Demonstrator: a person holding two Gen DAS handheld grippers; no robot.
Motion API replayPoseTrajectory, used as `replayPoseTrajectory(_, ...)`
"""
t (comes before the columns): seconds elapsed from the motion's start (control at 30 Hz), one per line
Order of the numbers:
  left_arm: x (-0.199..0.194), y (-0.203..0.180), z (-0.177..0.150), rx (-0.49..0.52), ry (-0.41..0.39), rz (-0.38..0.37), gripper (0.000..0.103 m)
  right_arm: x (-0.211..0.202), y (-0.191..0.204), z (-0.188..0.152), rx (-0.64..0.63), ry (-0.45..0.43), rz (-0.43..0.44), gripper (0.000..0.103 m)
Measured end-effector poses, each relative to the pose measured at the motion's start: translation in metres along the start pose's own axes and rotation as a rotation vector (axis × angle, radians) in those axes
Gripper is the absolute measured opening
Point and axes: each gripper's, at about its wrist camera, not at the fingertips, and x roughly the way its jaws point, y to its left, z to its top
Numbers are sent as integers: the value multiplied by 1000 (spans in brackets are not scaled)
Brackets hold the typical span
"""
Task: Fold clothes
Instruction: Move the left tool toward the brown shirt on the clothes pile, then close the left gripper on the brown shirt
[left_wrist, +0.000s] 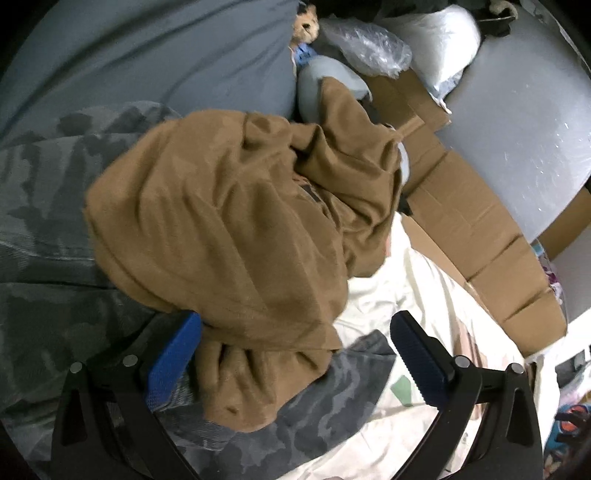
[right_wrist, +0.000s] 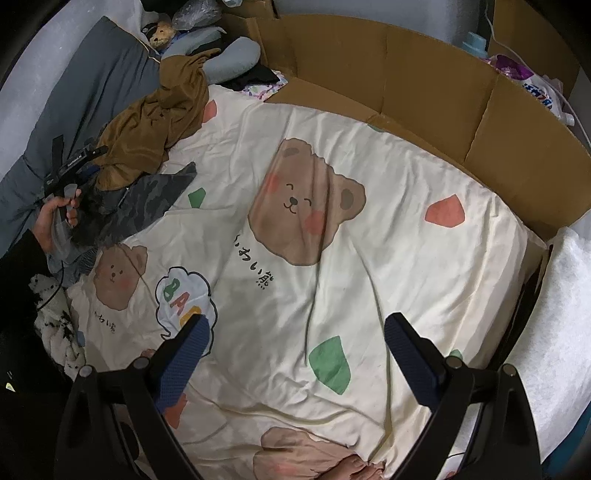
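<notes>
A crumpled brown garment (left_wrist: 221, 221) lies in a heap on the bed, partly over a grey camouflage garment (left_wrist: 325, 402). My left gripper (left_wrist: 295, 354) is open, its blue fingers on either side of the brown garment's near corner. The right wrist view shows the same brown garment (right_wrist: 155, 122) and camouflage garment (right_wrist: 147, 199) at the far left, beside a person's hand (right_wrist: 51, 218) on the left gripper's handle. My right gripper (right_wrist: 297, 360) is open over the cream bear-print blanket (right_wrist: 369, 240), with nothing between its fingers.
A cardboard wall (right_wrist: 424, 85) curves around the far and right side of the bed. Grey pillows (left_wrist: 147, 66), a clear plastic bag (left_wrist: 369, 48) and a plush toy (right_wrist: 160, 33) sit at the head. A bare foot (right_wrist: 354, 465) shows at the bottom edge.
</notes>
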Motion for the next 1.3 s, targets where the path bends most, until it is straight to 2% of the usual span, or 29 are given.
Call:
replayPoseTrajectory(0.1,-2,-2,-1,2,10,17,101,2,0,0,-5,5,-3,96)
replayPoseTrajectory(0.3,3,10,-11,-72,48,-20,101,4,0,1,-4,-5,3,96)
replayPoseTrajectory(0.47,4,14,2,-114,-5,-24,101,9,0,-2,-7,6,6,96)
replayPoseTrajectory(0.53,4,16,8,-131,-27,-26,93,10,2,-3,-14,9,5,96)
replayPoseTrajectory(0.57,4,17,10,-139,-37,-26,73,9,2,-3,-16,7,5,96)
replayPoseTrajectory(0.6,3,19,12,-150,-41,-20,57,9,2,-3,-16,2,7,96)
replayPoseTrajectory(0.63,5,22,14,-173,-39,-21,53,10,1,-3,-14,1,9,96)
replayPoseTrajectory(0.7,8,27,17,-201,-32,-21,35,11,0,-3,-8,-1,13,96)
replayPoseTrajectory(0.87,5,29,18,-218,-37,-14,10,17,3,-5,-12,8,22,96)
replayPoseTrajectory(0.9,2,27,18,-215,-45,-12,6,17,4,-6,-19,9,22,96)
replayPoseTrajectory(1.1,-24,14,10,-188,-65,-6,5,18,2,-9,-13,-4,36,96)
replayPoseTrajectory(1.3,-67,5,5,-161,-80,-2,5,22,4,-13,-12,-6,57,96)
